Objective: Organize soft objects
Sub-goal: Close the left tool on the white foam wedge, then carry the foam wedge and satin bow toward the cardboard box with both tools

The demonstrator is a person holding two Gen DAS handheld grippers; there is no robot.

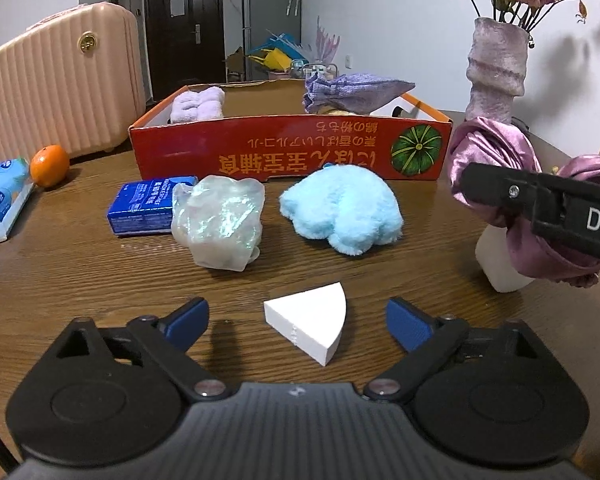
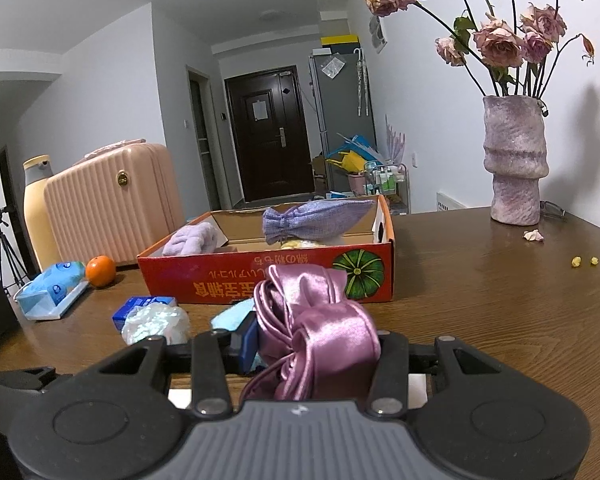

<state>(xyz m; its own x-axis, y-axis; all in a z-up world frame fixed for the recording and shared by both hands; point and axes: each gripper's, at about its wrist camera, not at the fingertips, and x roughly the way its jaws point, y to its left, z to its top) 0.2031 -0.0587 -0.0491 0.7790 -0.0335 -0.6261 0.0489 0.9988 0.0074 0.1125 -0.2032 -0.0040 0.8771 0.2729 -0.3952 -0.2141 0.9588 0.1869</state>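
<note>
Right wrist view: glossy, crumpled mauve satin cloth [image 2: 320, 344] pinched in right claw [image 2: 316, 354]; left claw [image 1: 298, 320] agape.

Glossy satin cloth [image 2: 320, 344], fluffy plush [image 1: 340, 208], wood-grain table [image 1: 80, 272].

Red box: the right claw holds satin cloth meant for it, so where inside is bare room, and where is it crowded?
Inside the red box, bare floor lies between the lilac towel at its left end and the purple pouch towards its right. Crowded: the pouch end, and the table before the box, with blue plush and iridescent bag.
</note>
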